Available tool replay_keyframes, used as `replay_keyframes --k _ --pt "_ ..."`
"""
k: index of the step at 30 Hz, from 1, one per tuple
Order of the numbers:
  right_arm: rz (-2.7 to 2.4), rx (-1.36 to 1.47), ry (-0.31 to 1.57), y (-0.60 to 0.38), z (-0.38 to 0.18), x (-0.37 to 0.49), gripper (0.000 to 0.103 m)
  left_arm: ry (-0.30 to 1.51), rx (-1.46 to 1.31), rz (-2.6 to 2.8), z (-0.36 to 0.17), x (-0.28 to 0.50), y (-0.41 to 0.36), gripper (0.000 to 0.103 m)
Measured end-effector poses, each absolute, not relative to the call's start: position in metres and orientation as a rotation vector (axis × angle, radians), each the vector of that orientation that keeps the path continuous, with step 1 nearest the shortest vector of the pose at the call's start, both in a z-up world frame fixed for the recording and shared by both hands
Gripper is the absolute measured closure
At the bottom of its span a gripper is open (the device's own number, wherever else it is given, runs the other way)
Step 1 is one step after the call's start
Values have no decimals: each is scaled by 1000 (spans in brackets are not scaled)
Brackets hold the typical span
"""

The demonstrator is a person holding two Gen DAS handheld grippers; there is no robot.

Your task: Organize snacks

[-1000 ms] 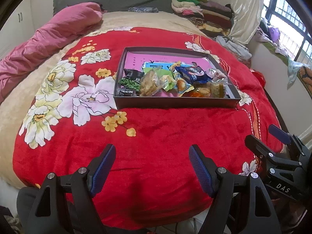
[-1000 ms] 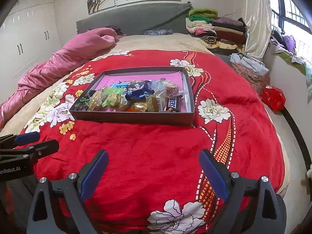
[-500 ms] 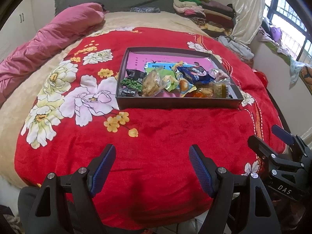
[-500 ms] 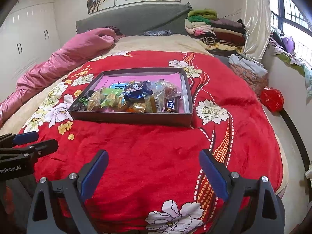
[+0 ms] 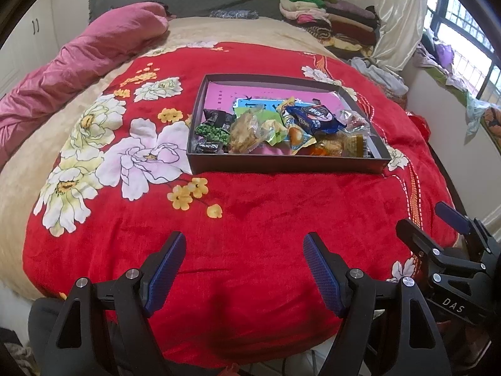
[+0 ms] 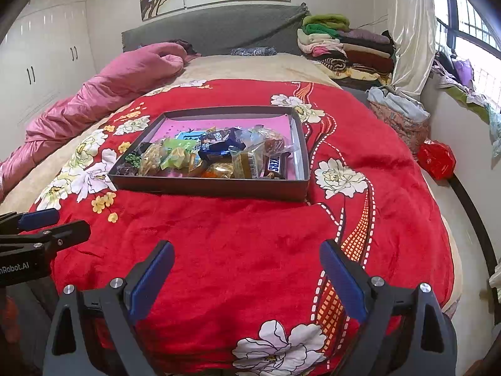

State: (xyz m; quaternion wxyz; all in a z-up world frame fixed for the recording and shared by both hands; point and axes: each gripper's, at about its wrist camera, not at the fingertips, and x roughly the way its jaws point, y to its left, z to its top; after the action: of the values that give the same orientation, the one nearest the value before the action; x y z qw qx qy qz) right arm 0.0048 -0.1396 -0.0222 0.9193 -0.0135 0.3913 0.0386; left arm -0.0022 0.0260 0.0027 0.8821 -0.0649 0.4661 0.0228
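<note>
Both tongs, left gripper [image 5: 242, 269] and right gripper [image 6: 247, 277], spread empty; ahead, light, crinkly, slippery wrapped snacks [image 5: 281, 125] in shallow dark cardboard tray [image 5: 281, 164], probably best pinched at wrapper ends.

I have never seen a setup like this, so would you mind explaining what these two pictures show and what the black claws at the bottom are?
Those claws are two hand-held grippers; a person carries one in each hand. Each picture comes from a camera on one gripper, looking along its blue fingers. One shows the left gripper, the other the right gripper. Both stand open and hold nothing. Ahead is a bed with a red floral blanket. On it sits a dark shallow box holding a pile of wrapped snacks, including a Snickers bar.
</note>
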Motion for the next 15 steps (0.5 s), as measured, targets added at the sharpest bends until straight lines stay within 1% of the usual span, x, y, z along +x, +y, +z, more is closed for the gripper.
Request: replay_keyframes --k 15 --pt "71 -22 806 -142 -24 7 9 977 -141 55 0 -1 28 25"
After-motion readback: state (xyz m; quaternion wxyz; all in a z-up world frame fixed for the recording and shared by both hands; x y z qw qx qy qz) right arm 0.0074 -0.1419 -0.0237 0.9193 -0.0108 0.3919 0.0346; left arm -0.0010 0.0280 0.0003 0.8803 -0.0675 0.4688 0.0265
